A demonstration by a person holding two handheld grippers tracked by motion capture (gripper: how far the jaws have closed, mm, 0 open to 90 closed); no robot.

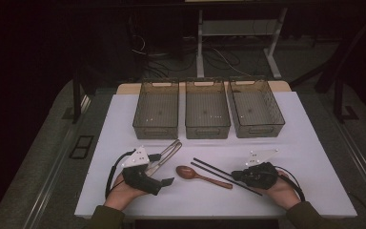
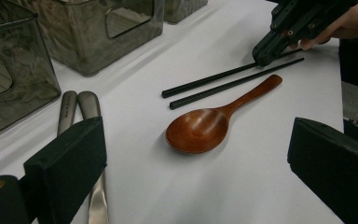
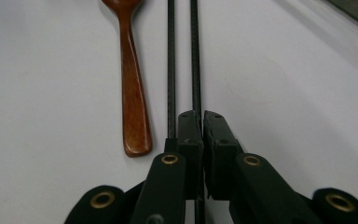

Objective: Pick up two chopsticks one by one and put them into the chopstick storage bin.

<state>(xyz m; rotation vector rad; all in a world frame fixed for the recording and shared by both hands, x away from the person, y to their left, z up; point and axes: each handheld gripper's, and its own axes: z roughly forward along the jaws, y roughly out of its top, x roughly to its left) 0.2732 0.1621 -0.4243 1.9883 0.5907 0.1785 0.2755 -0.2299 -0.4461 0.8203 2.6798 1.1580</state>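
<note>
Two black chopsticks (image 3: 195, 56) lie side by side on the white table (image 1: 310, 157), and the right gripper (image 3: 201, 122) has its jaws pressed together on one of them. In the right gripper view the right-hand stick runs straight into the narrow slit between the pads, while the left-hand stick passes just outside the left jaw, touching or nearly touching it. Both sticks stretch away from the jaws, parallel and close together. A wooden spoon (image 3: 133, 93) lies just left of them, its handle end level with the jaw tips and its bowl farther off.

In the high view the right gripper (image 1: 234, 175) sits low over the near end of the chopsticks (image 1: 219, 171), held by the person's right hand (image 1: 281, 188).

The left gripper (image 2: 196, 154) stands wide open with nothing between its pads. Straight ahead of it, well inside the gap, is the spoon's bowl (image 2: 198, 130), and beyond that the chopsticks (image 2: 228, 81) and the other gripper. A pair of metal tongs (image 2: 86, 112) lies just inside its left jaw and runs partly under it; whether they touch I cannot tell. Three clear plastic bins (image 1: 208, 110) stand in a row on the far side of the table, well apart from both grippers.
</note>
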